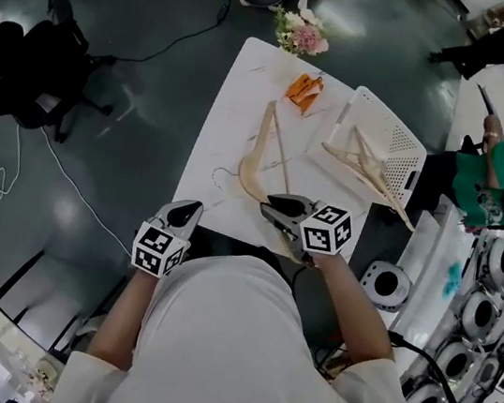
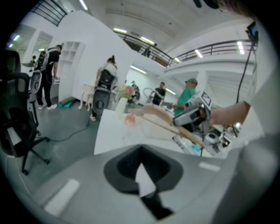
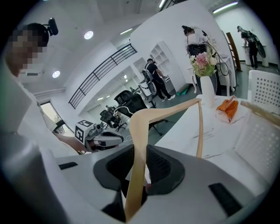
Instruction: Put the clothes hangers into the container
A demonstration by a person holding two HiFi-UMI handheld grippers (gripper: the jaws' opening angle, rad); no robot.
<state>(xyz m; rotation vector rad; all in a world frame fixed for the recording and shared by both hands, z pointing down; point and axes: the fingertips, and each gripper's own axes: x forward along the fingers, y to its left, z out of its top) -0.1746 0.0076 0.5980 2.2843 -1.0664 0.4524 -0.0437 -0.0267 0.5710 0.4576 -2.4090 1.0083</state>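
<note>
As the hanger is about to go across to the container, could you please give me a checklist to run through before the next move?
1. Grip: the right tool is closed on the wooden hanger, on one arm: ok.
2. Held hanger lifted clear of the table: cannot tell.
3. Room in the white container: a second hanger lies in it, sticking out over the rim, with space beside it: ok.
4. Path to the container: the orange packet and flower vase stand at the far end, off the line: ok.
5. Left tool empty, at the table's near edge, out of the way: ok.
</note>
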